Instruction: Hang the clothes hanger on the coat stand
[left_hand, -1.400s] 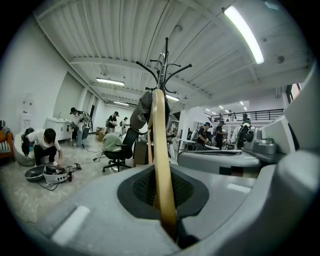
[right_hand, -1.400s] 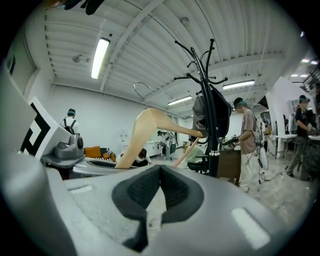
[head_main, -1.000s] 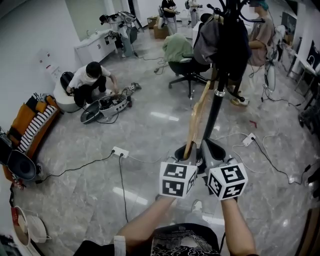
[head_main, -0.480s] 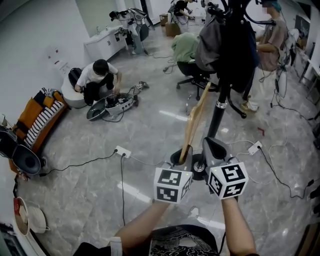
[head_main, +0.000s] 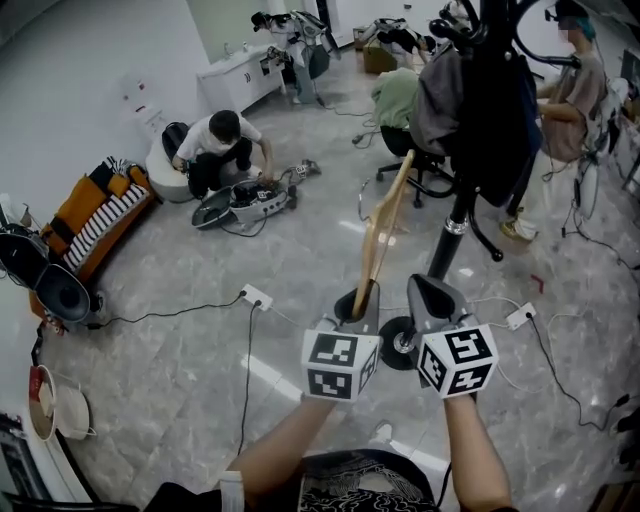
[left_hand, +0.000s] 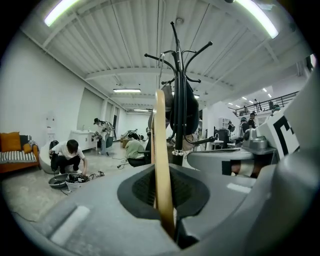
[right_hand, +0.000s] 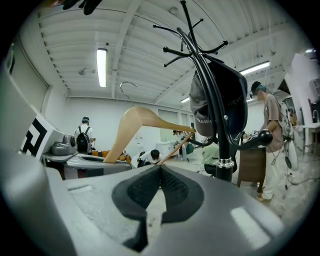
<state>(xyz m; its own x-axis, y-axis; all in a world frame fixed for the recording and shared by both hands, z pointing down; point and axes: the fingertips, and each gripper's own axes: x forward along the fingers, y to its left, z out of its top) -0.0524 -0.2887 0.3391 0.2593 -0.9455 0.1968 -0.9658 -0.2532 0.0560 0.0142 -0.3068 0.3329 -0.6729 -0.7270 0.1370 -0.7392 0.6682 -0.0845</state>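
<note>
**Wooden hanger held by one end, beside the coat stand**

The left gripper (head_main: 360, 300) is clamping its grey jaws tightly on the lower end of one arm of the clothes hanger (head_main: 381, 232). The dark ribbed pads are pressing on both sides of the wood. The hanger is made of smooth, pale wood, flat and gently curved. In the left gripper view it is showing only its thin edge (left_hand: 161, 150), standing as a narrow strip out of the left gripper (left_hand: 170, 220).

The right gripper (head_main: 425, 296) is holding nothing. In the right gripper view its two padded jaws (right_hand: 159, 170) are meeting at the tips, with only floor showing behind them.

The long axis of the hanger is running up and away from the person, leaning a little to the right, toward the coat stand (head_main: 455, 222). In the right gripper view the held arm (right_hand: 131, 125) is climbing to the middle hump, where the thin metal hook (right_hand: 128, 87) is pointing upward. The other arm is stretching to the right, and its tip is lying close to the stand's pole (right_hand: 216, 107).

The stand is of black metal, with a slim round pole and curved branches at the top. Dark bags (head_main: 488, 108) are hanging from it. The hanger is not hanging on any branch.
</note>
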